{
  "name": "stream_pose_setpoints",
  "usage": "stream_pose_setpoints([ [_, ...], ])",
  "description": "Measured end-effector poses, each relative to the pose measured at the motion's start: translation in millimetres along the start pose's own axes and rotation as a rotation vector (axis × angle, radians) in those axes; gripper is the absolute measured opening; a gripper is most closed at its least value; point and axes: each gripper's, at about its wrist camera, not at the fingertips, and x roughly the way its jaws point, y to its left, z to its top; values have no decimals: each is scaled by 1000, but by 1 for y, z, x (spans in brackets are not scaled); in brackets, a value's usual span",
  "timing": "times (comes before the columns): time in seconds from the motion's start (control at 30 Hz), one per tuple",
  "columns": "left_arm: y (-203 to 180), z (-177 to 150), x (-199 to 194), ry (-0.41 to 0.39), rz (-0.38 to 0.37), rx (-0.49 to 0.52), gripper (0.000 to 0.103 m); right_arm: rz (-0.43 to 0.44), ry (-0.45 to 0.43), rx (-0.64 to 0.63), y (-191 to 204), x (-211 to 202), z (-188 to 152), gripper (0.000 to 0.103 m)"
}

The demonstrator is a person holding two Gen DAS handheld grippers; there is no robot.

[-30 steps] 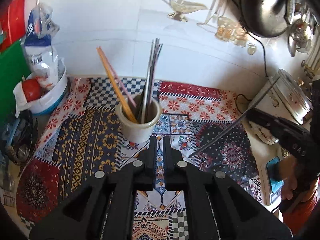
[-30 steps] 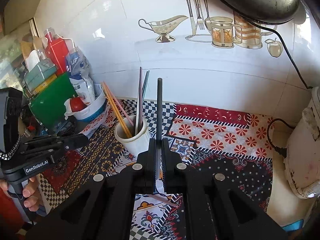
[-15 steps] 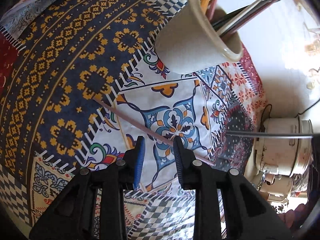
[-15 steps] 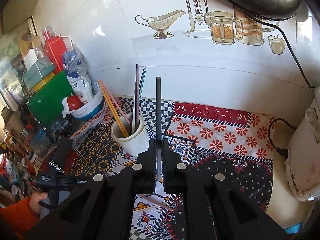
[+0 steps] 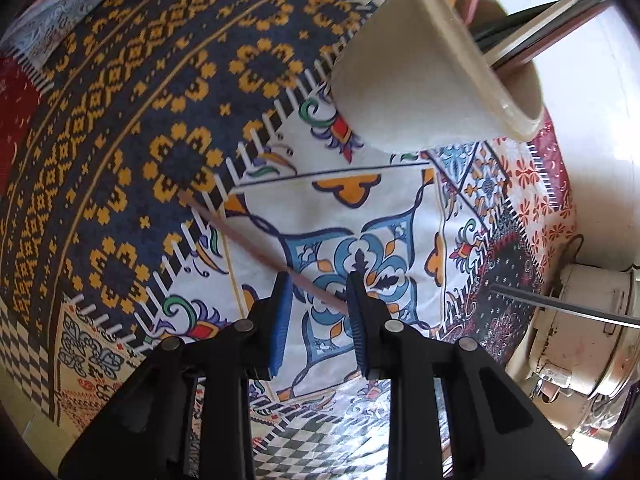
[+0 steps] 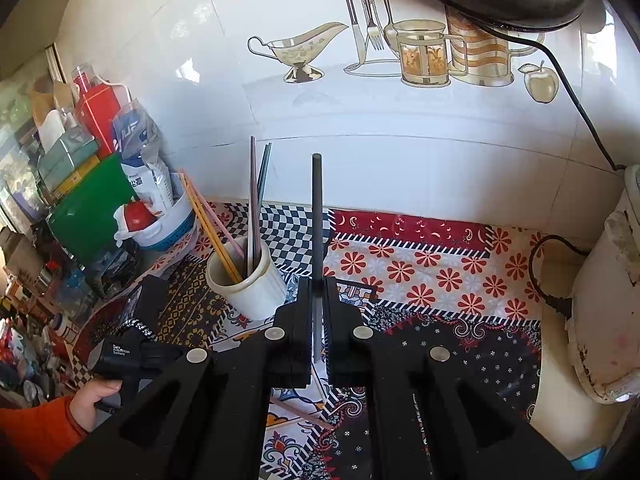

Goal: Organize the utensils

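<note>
Straddling a pink chopstick, left hand-held gripper gapes — right clamps black chopstick.

A glossy white tiled wall with printed tableware decals backs a counter under a patchwork-patterned cloth.

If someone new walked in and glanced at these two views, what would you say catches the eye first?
Probably the loud patchwork tablecloth covering the counter, and the white cup standing on it near the tiled wall, bristling with chopsticks. Next comes the dark chopstick sticking straight up from the shut right gripper. In the left wrist view, the left gripper hangs with open jaws over a pink chopstick lying flat on the cloth.
</note>
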Motion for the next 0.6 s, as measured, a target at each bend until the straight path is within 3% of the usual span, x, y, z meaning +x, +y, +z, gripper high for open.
stream_pose_setpoints([
  [0.23,-5,4,-1,-42,44,-28,19,5,-9,15,-5,1,2,4],
  [0.33,-9,7,-3,-65,93,21,12,6,-6,11,-4,2,1,4],
  [0.47,-14,11,-6,-94,126,60,11,10,-4,11,-4,2,0,4],
  [0.6,-28,13,-6,-118,175,163,10,13,-7,13,-3,1,-1,4],
])
